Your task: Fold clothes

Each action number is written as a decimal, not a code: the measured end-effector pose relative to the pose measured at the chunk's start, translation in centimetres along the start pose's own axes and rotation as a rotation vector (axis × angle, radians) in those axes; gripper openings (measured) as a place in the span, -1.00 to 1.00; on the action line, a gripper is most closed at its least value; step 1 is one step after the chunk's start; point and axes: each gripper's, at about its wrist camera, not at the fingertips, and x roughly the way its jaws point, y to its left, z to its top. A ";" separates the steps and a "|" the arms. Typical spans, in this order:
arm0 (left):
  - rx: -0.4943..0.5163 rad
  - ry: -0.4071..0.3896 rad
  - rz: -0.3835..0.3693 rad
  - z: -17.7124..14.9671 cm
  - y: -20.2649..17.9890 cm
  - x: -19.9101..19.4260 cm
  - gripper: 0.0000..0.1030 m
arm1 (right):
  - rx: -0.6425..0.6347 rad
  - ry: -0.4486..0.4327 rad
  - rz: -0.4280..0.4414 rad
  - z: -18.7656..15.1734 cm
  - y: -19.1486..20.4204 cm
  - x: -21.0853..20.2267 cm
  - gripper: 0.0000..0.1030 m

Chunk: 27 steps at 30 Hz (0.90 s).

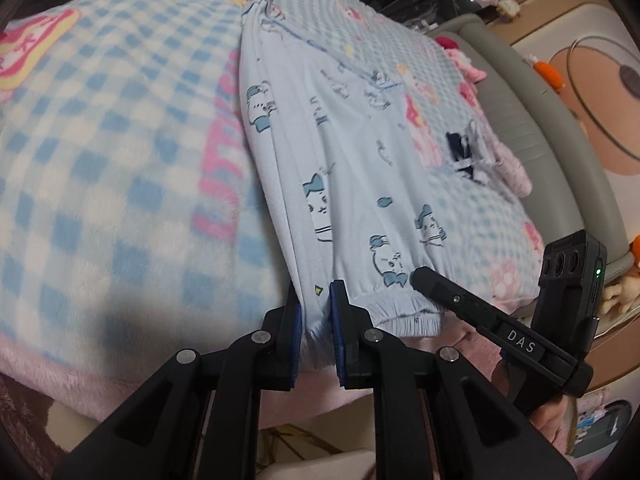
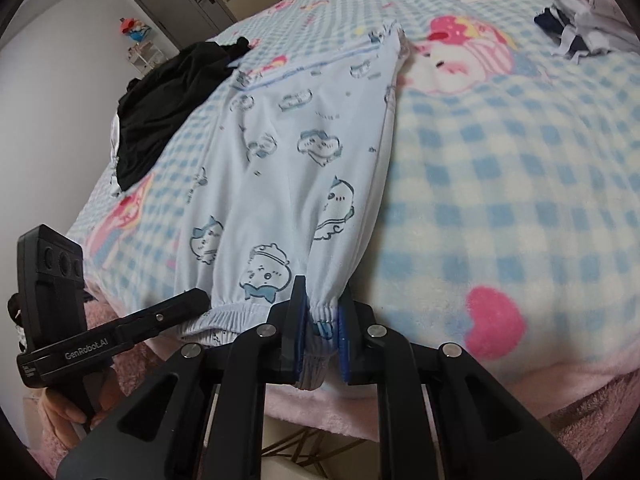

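Observation:
Light blue pyjama trousers (image 1: 320, 152) with cartoon prints lie stretched along the checked blanket, elastic cuffs at the near bed edge. They also show in the right wrist view (image 2: 288, 160). My left gripper (image 1: 316, 312) is shut on the left corner of the cuff. My right gripper (image 2: 322, 320) is shut on the cuff's right corner. The right gripper (image 1: 416, 280) shows in the left wrist view at the cuff, and the left gripper (image 2: 200, 298) shows in the right wrist view likewise.
A blue-and-white checked blanket (image 2: 500, 168) with pink cartoon prints covers the bed. A black garment (image 2: 168, 100) lies at its far left. A navy-and-white garment (image 2: 572, 36) lies at the far right. A grey padded bed frame (image 1: 532, 120) runs along the right.

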 end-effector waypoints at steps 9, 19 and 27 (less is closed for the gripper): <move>-0.124 -0.120 -0.106 1.5 3.4 -3.7 -0.47 | -0.052 -0.168 -0.080 -0.1 0.5 -3.5 -0.59; 0.286 -0.172 0.111 4.9 -3.5 -3.0 -0.47 | -0.154 -0.146 -0.148 3.8 1.7 -2.2 -0.52; 0.364 -0.083 0.239 4.0 -3.5 1.4 -0.46 | -0.247 -0.096 -0.201 2.4 2.9 1.2 -0.52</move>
